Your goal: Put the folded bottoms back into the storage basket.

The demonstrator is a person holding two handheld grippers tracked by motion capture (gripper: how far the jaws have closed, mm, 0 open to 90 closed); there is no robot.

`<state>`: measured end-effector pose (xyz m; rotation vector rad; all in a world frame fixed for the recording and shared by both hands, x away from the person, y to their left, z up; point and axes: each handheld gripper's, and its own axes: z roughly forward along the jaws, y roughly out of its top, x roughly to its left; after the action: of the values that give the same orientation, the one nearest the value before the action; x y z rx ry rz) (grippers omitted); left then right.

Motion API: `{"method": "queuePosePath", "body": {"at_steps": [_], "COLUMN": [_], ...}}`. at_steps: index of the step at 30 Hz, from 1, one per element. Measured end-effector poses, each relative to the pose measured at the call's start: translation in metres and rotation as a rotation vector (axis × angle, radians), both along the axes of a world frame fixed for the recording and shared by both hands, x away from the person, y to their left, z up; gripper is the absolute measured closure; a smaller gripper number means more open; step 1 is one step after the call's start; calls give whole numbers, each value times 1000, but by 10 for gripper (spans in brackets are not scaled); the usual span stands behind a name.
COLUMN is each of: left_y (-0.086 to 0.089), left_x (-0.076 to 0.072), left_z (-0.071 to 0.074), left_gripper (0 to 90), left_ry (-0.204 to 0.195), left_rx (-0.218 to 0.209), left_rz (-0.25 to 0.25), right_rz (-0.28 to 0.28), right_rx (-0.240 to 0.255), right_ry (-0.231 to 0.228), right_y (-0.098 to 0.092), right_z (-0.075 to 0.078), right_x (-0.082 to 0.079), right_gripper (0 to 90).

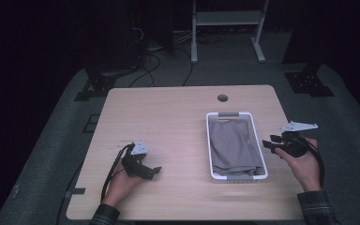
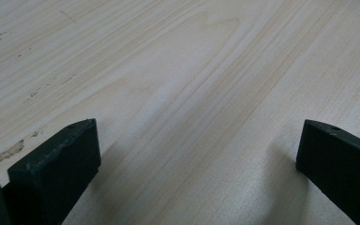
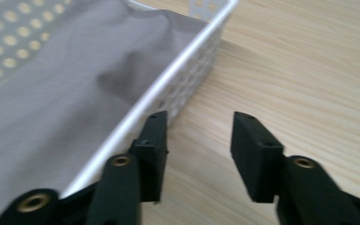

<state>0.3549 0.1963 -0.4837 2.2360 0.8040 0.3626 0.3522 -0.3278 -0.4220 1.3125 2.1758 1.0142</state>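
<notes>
A white perforated basket (image 1: 214, 145) stands on the right half of the wooden table (image 1: 168, 122), and a folded grey cloth (image 1: 234, 145) lies inside it. My right gripper (image 1: 269, 143) hovers just outside the basket's right wall, pointing left at it. In the right gripper view its jaws stand apart, so the right gripper (image 3: 199, 122) is open with nothing between them, beside the basket's rim (image 3: 168, 84) and the cloth (image 3: 65, 93). My left gripper (image 1: 153, 170) rests low over the table's front left. The left gripper (image 2: 199, 129) is open over bare wood.
A round cable hole (image 1: 222, 98) sits near the table's far edge. Beyond the table, cables (image 1: 150, 61) and a white metal frame (image 1: 227, 28) stand on the dark floor. A black stand foot (image 1: 309, 82) is at the far right.
</notes>
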Motion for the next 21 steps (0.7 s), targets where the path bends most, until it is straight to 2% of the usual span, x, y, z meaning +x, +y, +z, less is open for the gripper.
{"method": "queuePosePath", "body": {"at_steps": [2, 4, 7, 11, 14, 21], "left_y": [0, 0, 0, 0, 0, 0], "left_x": [0, 0, 0, 0, 0, -1], "left_z": [0, 0, 0, 0, 0, 0], "left_gripper": [0, 0, 0, 0, 0, 0], "left_ry": [0, 0, 0, 0, 0, 1], "left_rx": [-1, 0, -1, -1, 0, 0], "left_rz": [0, 0, 1, 1, 1, 1], "right_rz": [-14, -28, -46, -67, -72, -93], "right_rx": [14, 13, 34, 28, 20, -73], "right_ry": [-11, 3, 13, 31, 56, 84], "right_y": [-5, -9, -14, -19, -19, -13], "right_z": [-7, -13, -22, -32, -39, -53], "right_x": [1, 2, 4, 6, 8, 13], "right_gripper": [491, 471, 382, 309, 303, 294]}}
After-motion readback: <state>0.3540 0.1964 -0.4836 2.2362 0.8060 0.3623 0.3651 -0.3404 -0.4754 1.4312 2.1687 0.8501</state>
